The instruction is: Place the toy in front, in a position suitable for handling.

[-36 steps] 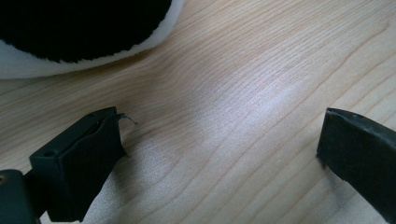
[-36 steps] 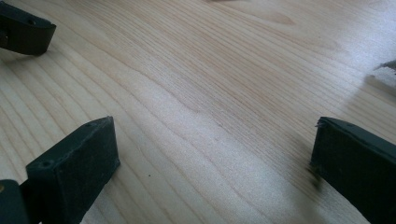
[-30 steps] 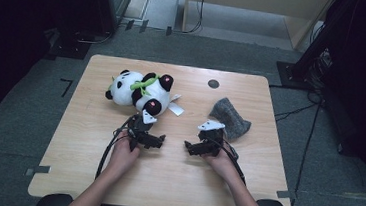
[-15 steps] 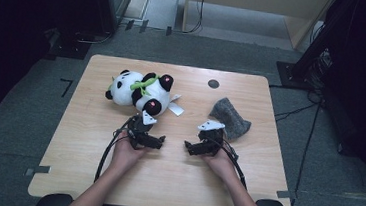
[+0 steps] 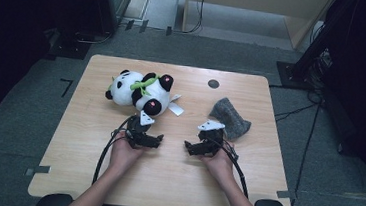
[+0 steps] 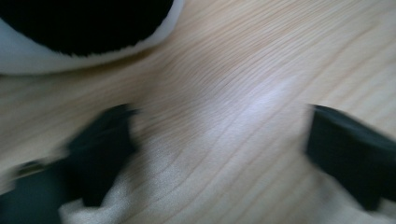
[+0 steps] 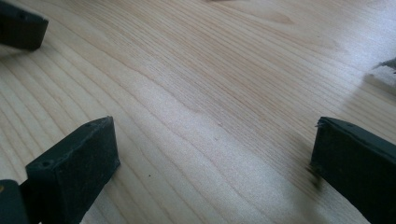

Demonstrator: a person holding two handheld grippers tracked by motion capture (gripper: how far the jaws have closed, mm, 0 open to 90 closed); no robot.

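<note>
The plush panda (image 5: 139, 90), lying toward the desk's (image 5: 86, 150) far-left part, looks soft and light (easily squashed), best pinched at its near leg; the left gripper (image 5: 153, 140) has just been closing, jaws wide with nothing between them, and the right gripper (image 5: 190, 147) gapes empty.

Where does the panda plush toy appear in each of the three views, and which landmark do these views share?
High view: the panda plush toy lies on the far left part of the table, just beyond the left gripper.
Left gripper view: its black-and-white fur is at the top left corner.
Right gripper view: not in it.
Shared landmark: the light wood grain of the table.
</note>
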